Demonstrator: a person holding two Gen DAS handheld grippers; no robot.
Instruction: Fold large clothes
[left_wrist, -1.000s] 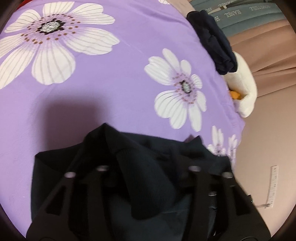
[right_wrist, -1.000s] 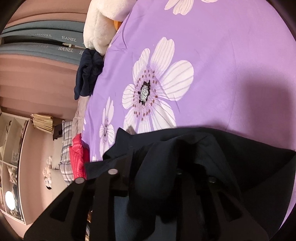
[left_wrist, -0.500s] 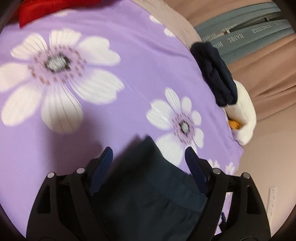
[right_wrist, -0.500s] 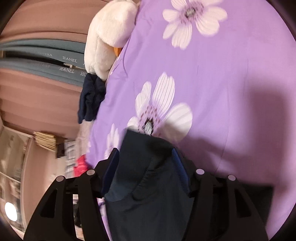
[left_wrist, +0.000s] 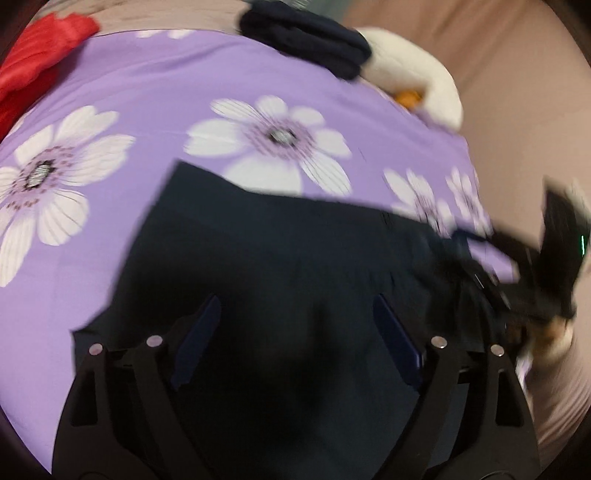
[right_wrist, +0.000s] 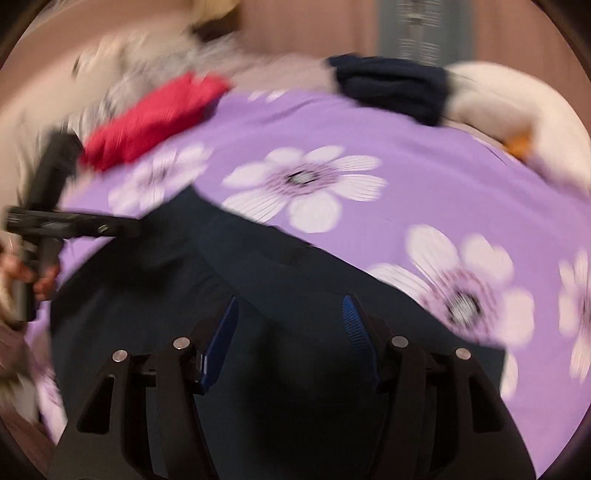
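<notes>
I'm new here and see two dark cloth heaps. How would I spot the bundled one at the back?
Start from the purple flowered bedspread and look to its far edge. There, against the white plush toy, lies the navy bundle. Unlike the dark garment spread flat near the grippers, it is small and bunched.

Left gripper (left_wrist: 295, 325) has its jaws spread wide, nothing between them, above the dark navy garment (left_wrist: 266, 258) lying flat on the purple flowered bedsheet (left_wrist: 147, 92). Right gripper (left_wrist: 517, 273) shows blurred at the garment's right edge. Far edge: folded dark cloth (left_wrist: 306, 40), white plush toy (left_wrist: 413, 77), red cloth (left_wrist: 33, 59).
</notes>
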